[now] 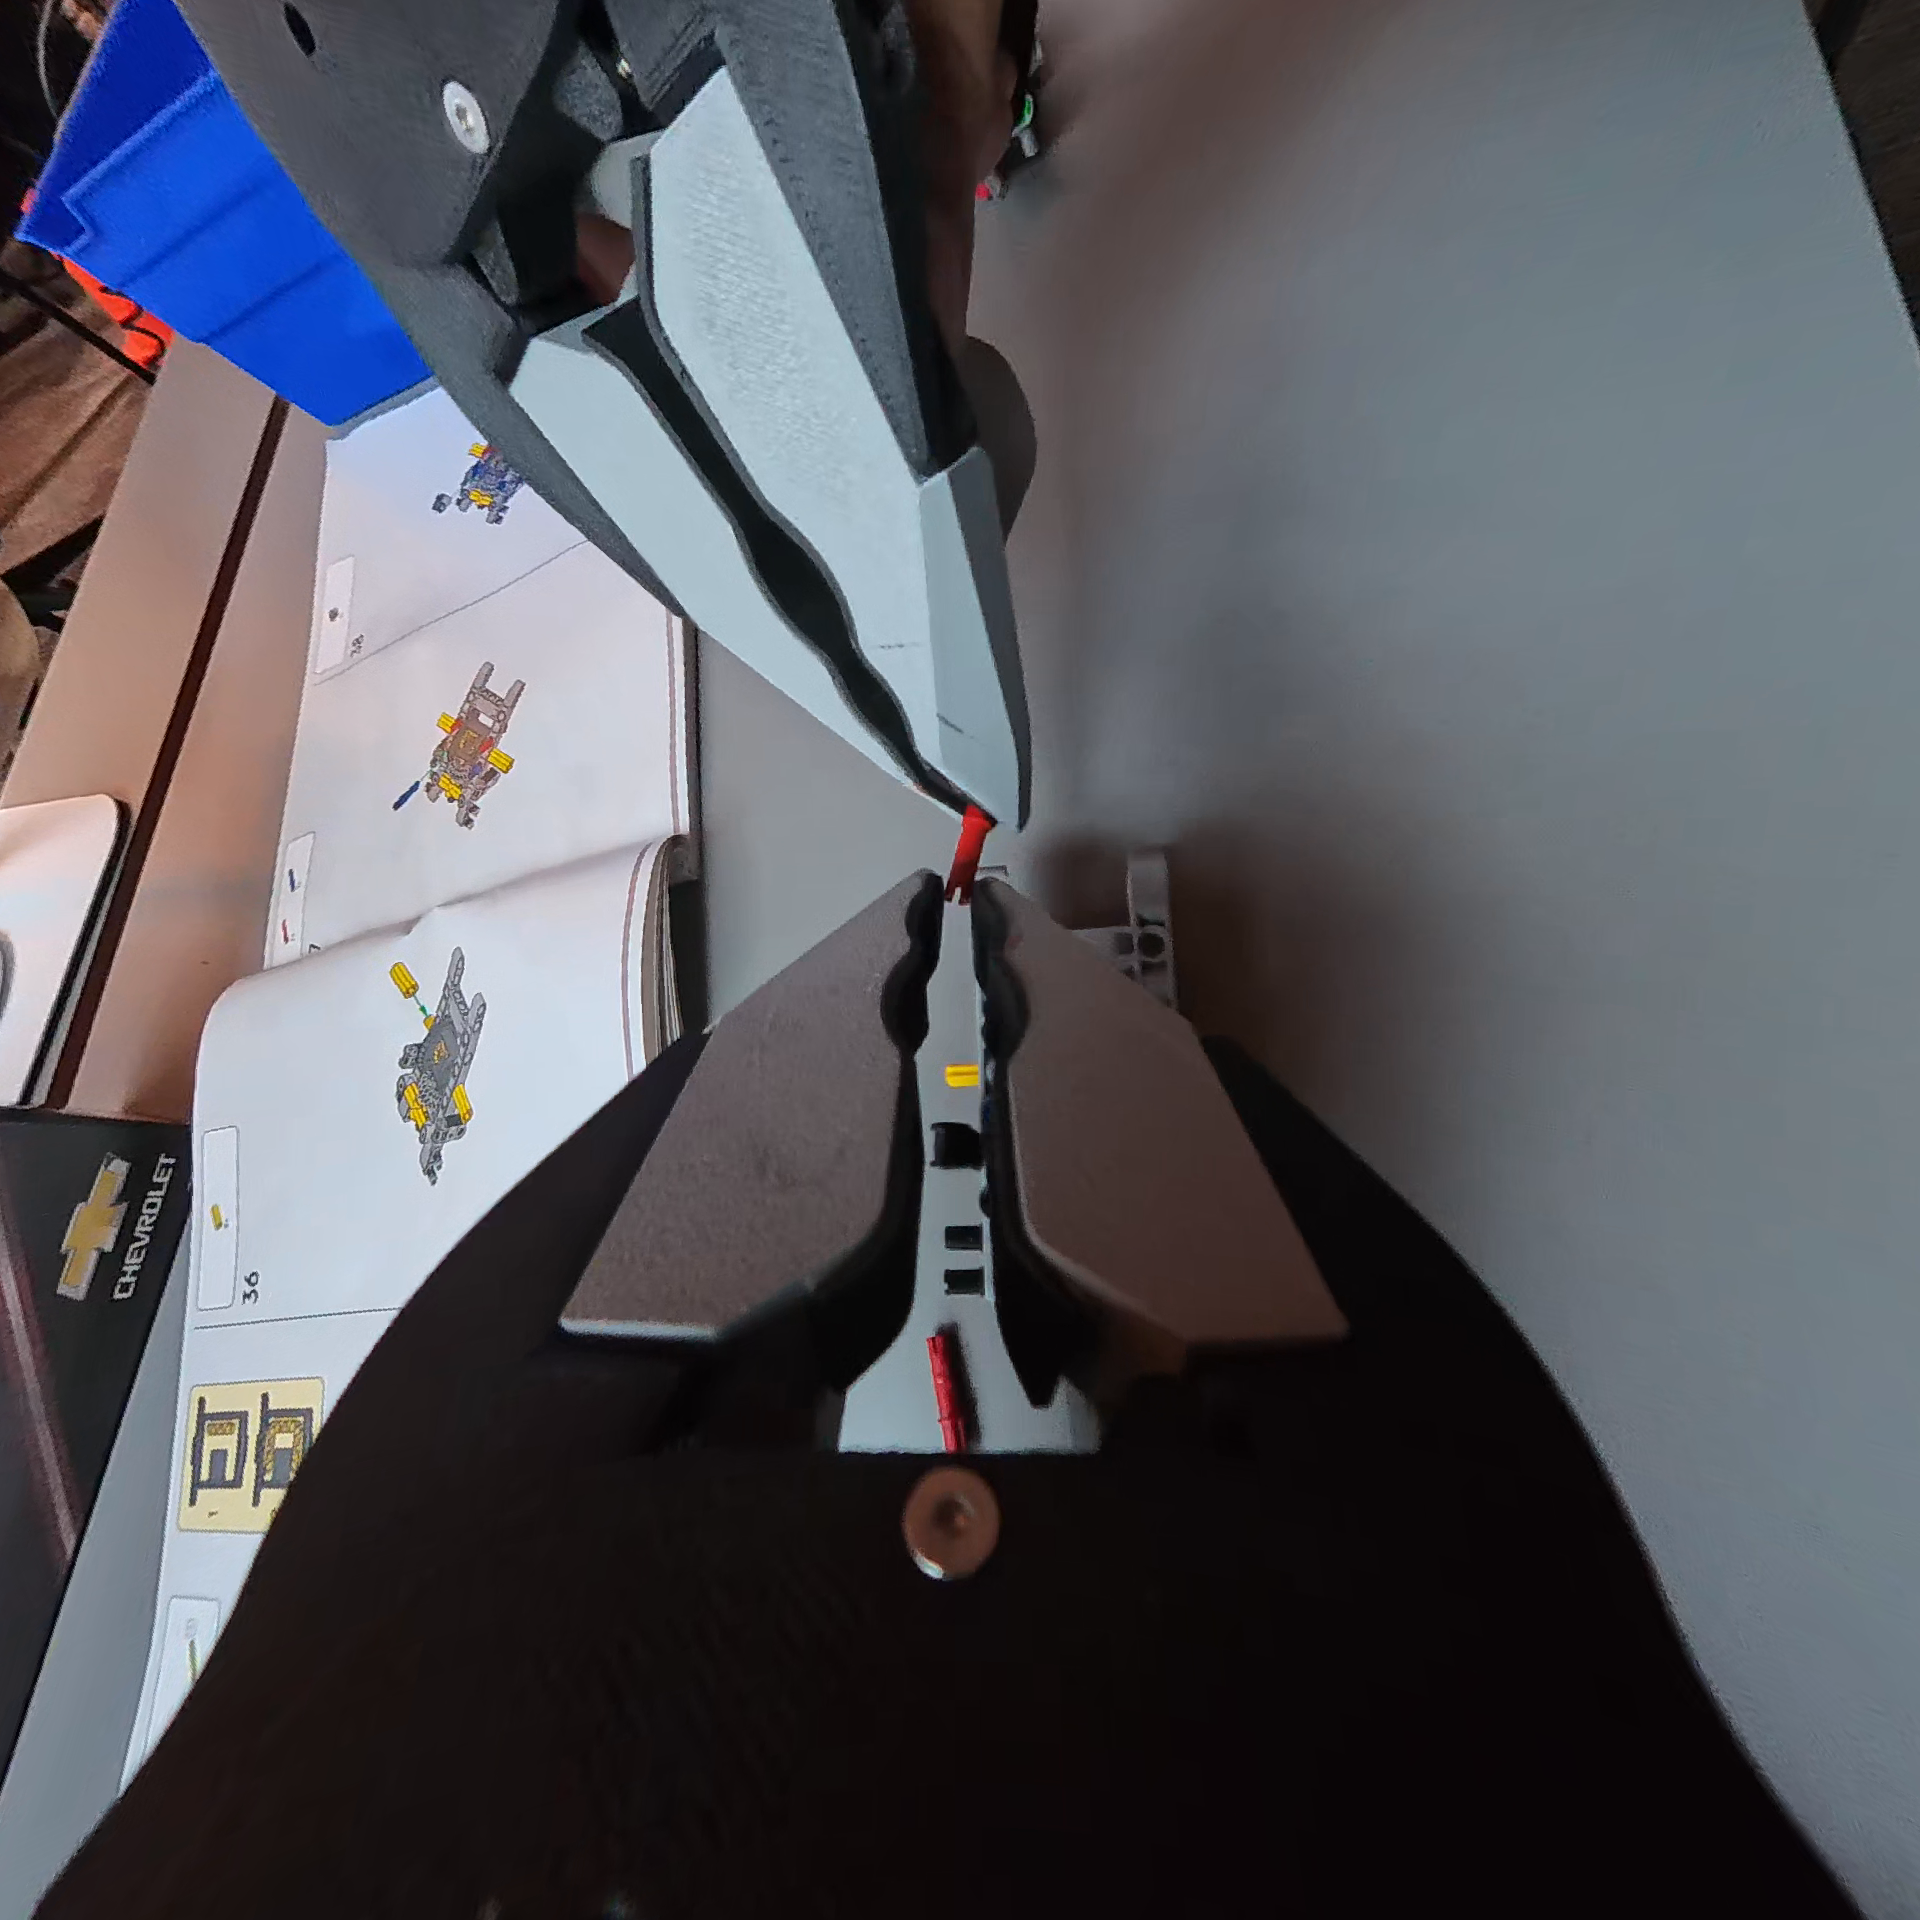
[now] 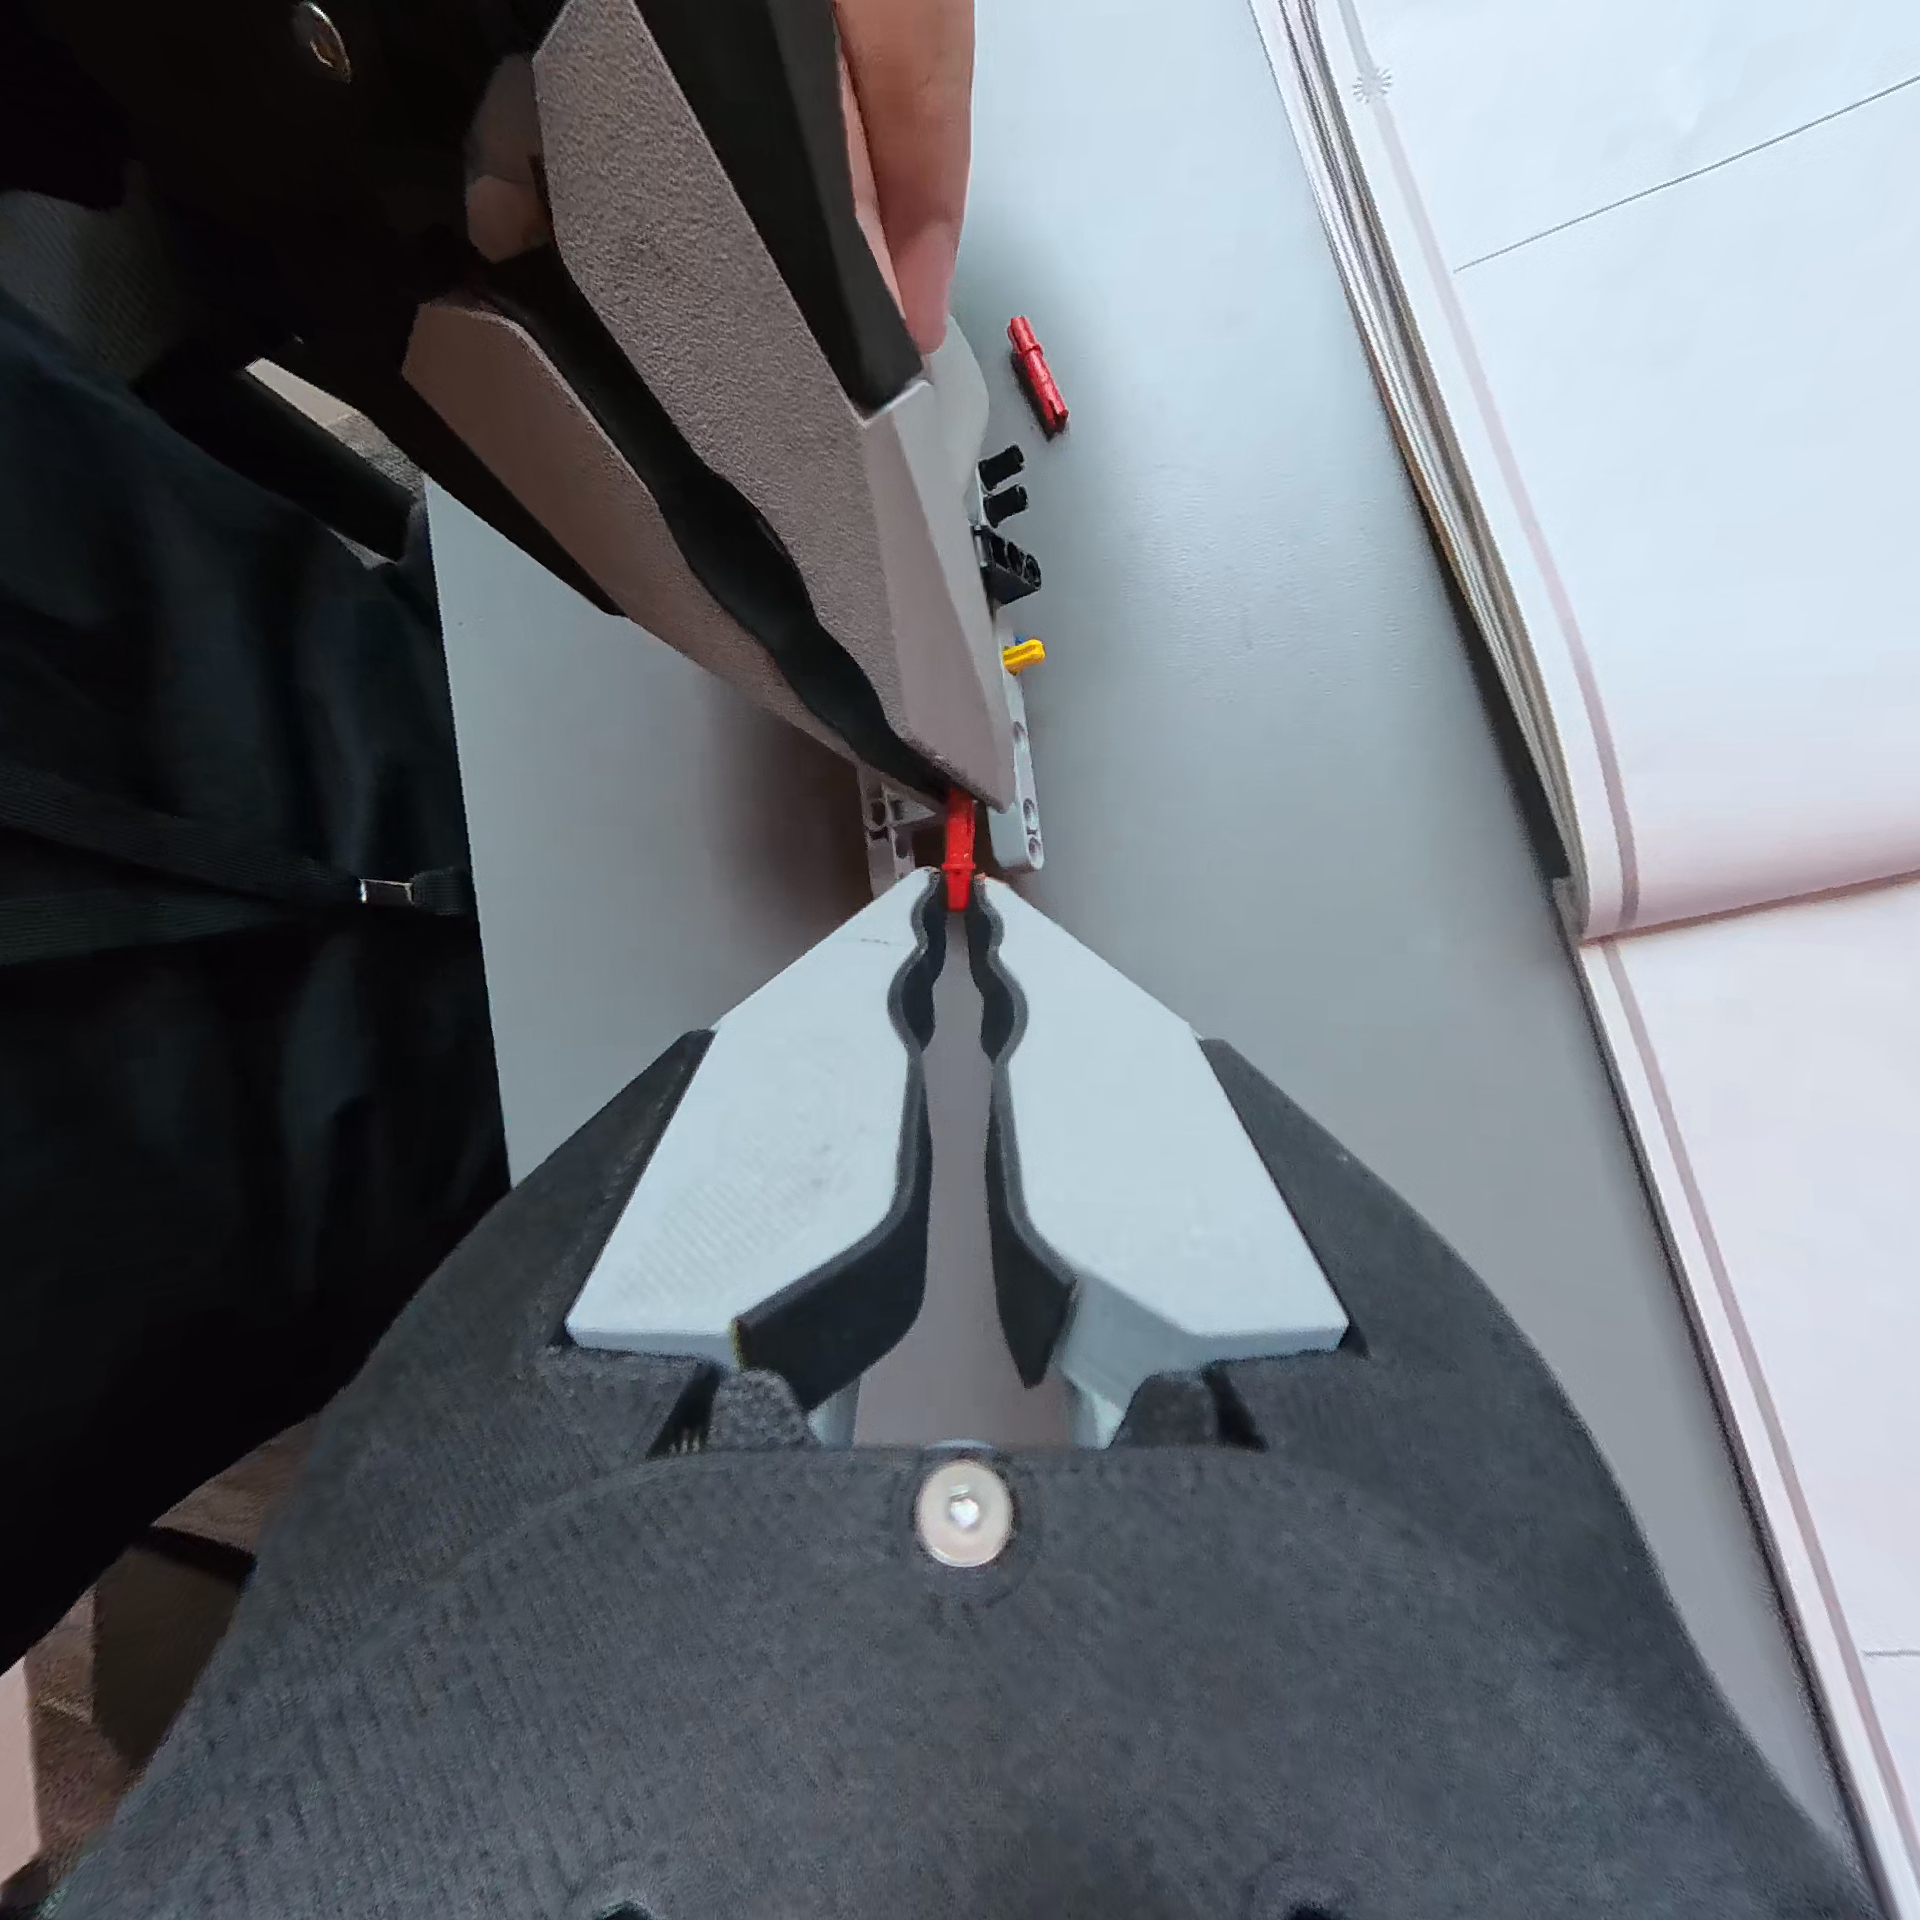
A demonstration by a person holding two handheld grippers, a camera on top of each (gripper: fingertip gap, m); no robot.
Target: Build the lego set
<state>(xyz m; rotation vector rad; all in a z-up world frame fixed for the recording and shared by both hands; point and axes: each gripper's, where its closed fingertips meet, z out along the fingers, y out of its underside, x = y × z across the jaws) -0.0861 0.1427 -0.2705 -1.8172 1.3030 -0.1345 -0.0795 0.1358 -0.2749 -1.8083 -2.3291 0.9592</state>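
A small red pin (image 1: 969,847) is held between the two grippers just above the grey table (image 1: 1455,727). My left gripper (image 1: 958,894), with brown-grey fingers, is shut on one end. My right gripper (image 2: 956,883), with pale blue-grey fingers, is shut on the other end of the red pin (image 2: 958,840). The two grippers meet tip to tip. Below them lies a grey lego frame (image 2: 1023,821) with black pins (image 2: 1003,488) and a yellow pin (image 2: 1023,655); the frame is mostly hidden in the left wrist view (image 1: 1148,935). A second red pin (image 2: 1039,374) lies loose on the table.
An open instruction booklet (image 1: 468,727) lies beside the work spot, and it also shows in the right wrist view (image 2: 1714,520). A blue bin (image 1: 208,229) stands beyond it and a black box (image 1: 94,1299) lies by the booklet. A hand (image 2: 914,187) holds the left gripper. Less than 4 cm separates the two grippers' tips.
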